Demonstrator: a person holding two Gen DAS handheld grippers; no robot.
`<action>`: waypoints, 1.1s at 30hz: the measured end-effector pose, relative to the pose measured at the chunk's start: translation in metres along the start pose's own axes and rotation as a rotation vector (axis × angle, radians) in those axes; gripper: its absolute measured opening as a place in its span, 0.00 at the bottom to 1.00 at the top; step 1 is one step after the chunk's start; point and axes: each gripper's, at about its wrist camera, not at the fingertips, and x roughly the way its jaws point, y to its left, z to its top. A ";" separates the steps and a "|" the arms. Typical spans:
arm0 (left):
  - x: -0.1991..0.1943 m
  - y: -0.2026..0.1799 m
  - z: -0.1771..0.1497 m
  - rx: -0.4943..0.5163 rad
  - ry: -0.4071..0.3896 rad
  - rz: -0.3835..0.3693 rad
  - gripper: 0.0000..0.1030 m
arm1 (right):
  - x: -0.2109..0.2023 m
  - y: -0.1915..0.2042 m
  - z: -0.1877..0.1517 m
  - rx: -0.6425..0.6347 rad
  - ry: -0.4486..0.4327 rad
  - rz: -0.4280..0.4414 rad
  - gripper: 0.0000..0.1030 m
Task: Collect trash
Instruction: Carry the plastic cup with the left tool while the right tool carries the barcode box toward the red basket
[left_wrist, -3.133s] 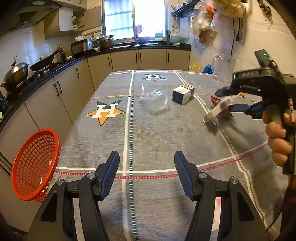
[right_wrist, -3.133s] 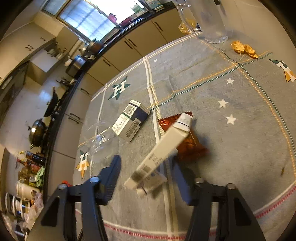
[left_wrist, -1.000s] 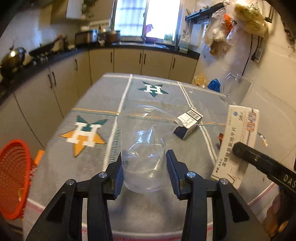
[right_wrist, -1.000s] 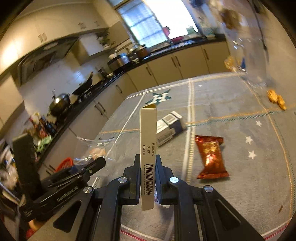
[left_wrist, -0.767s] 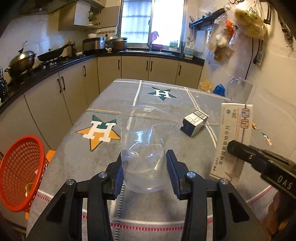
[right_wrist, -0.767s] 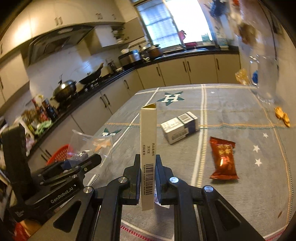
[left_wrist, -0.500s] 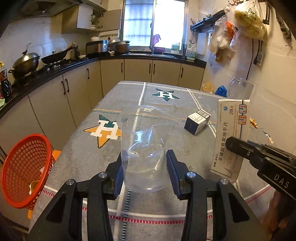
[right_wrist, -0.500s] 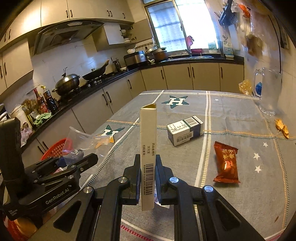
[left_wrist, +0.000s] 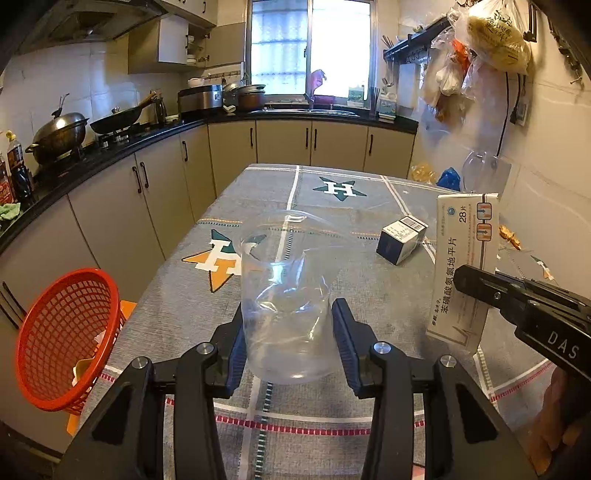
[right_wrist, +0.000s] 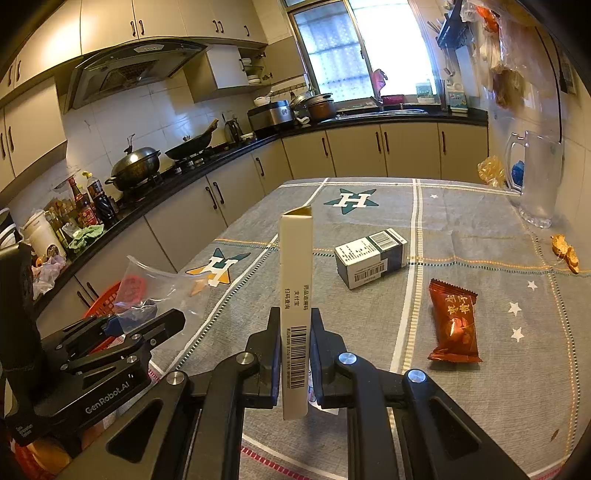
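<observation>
My left gripper (left_wrist: 288, 339) is shut on a crumpled clear plastic cup (left_wrist: 286, 295) and holds it above the table's near end. My right gripper (right_wrist: 295, 354) is shut on a flat white medicine box (right_wrist: 295, 295), held upright; the box also shows in the left wrist view (left_wrist: 463, 266). The left gripper and its clear cup (right_wrist: 159, 291) show at the left of the right wrist view. A red mesh trash basket (left_wrist: 62, 339) stands beside the table's left edge. On the table lie a blue-and-white carton (right_wrist: 371, 262) and a red snack wrapper (right_wrist: 454, 321).
The table carries a grey cloth (left_wrist: 295, 424) with star patterns. A glass pitcher (right_wrist: 537, 177) stands at the far right, with small orange scraps (right_wrist: 563, 249) near it. Kitchen cabinets and a stove with pots (left_wrist: 59, 136) run along the left.
Both grippers have drawn back toward the table's near end with their loads still held. The red basket now appears closer at the left.
</observation>
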 end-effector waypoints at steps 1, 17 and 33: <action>-0.001 0.000 0.000 0.002 -0.001 0.001 0.41 | 0.000 0.000 0.000 0.000 0.000 0.001 0.14; -0.022 0.010 -0.006 -0.004 -0.018 0.016 0.41 | -0.002 0.002 0.000 -0.001 -0.011 -0.008 0.14; -0.047 0.037 -0.014 -0.052 -0.048 0.017 0.42 | -0.027 0.029 -0.009 0.036 0.010 0.048 0.14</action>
